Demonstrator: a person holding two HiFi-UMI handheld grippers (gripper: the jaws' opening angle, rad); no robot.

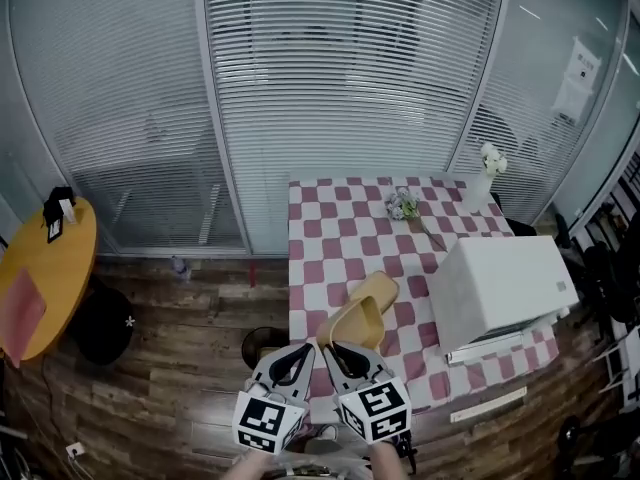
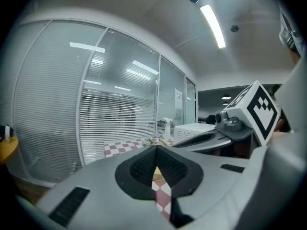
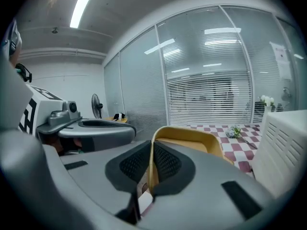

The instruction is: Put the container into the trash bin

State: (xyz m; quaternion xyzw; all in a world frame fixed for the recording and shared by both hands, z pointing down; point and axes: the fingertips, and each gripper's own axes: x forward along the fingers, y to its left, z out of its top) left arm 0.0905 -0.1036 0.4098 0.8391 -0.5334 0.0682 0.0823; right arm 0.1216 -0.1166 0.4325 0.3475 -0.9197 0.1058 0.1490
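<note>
Two ways this goes sideways from here, I reckon. First, my right gripper (image 3: 150,150) is clamped on just one thin wall of the yellow container (image 3: 189,137), pinched at the rim. The rest of the tub hangs out past the jaws over the checkered table (image 1: 330,238). Any quick swing toward the bin and it could pivot in the pads or slip out altogether.

Second, there's a dark round thing on the floor just beside the table's left edge, which I take to be the trash bin (image 1: 258,346). It's half hidden behind my left gripper (image 1: 298,356) in the head view, so I could misjudge the drop and clip the rim or dump the tub on the floorboards. There's also a second yellow piece (image 1: 374,290) right behind the tub. Can't tell if it's a lid or part of it.

Pose: both hands sit low and close together at the near edge of the table, with the grippers side by side, pointing forward and slightly down. Left one is closed with nothing in it, only tablecloth showing through the slit. The white box (image 1: 500,288) is off to my right, out of the way.
</note>
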